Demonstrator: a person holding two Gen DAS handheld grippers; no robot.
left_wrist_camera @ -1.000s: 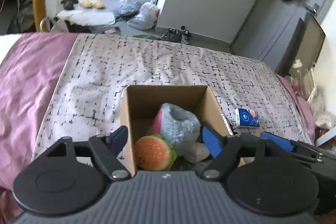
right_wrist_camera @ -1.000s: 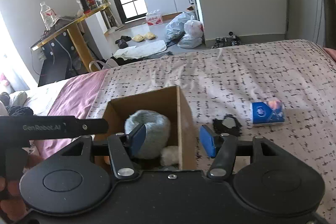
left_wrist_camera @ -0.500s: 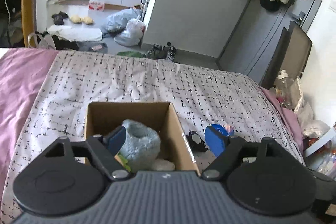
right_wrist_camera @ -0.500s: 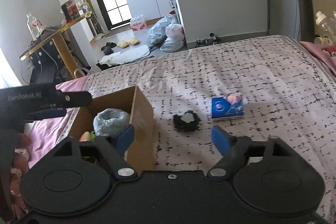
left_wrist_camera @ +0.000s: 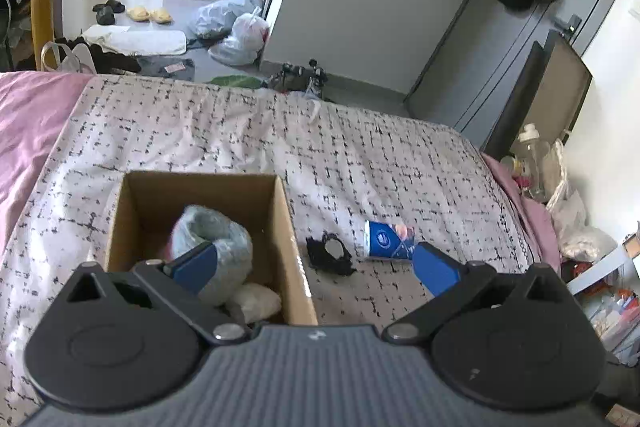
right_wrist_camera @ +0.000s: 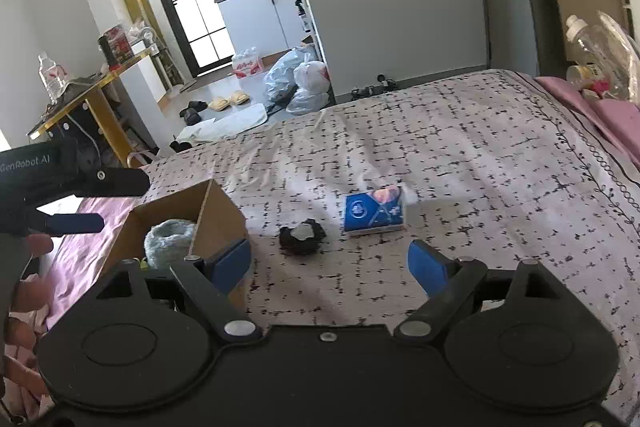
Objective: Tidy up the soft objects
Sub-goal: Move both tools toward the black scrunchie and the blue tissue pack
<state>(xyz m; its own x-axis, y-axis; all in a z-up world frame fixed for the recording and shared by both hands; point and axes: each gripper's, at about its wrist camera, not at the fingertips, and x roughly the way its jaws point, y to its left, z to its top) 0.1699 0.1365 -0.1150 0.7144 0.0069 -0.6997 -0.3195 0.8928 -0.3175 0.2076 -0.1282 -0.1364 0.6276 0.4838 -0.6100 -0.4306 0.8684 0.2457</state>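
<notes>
An open cardboard box (left_wrist_camera: 289, 227) (right_wrist_camera: 218, 213) stands on the bed with a grey-blue fluffy plush (left_wrist_camera: 214, 229) (right_wrist_camera: 168, 243) and a white soft piece (left_wrist_camera: 252, 303) inside. Right of the box lie a black fluffy item with a pale centre (left_wrist_camera: 330, 254) (right_wrist_camera: 302, 237) and a blue tissue pack (left_wrist_camera: 387, 241) (right_wrist_camera: 374, 214). My left gripper (left_wrist_camera: 316, 269) hangs over the box's right wall, its jaws opening with nothing between them. My right gripper (right_wrist_camera: 329, 265) hovers just short of the black item, its jaws also opening and empty.
The bed has a black-and-white patterned cover (left_wrist_camera: 360, 155) with a pink sheet (left_wrist_camera: 28, 115) at the left. Bottles and bags (right_wrist_camera: 592, 59) crowd the bed's right side. Beyond the far edge, the floor holds plastic bags (left_wrist_camera: 236, 27) and a yellow table (right_wrist_camera: 96, 99).
Both grippers have moved right, away from the box's middle, and both jaws have widened. The burger-shaped plush in the box is out of sight. The black item and tissue pack are now nearer centre.
</notes>
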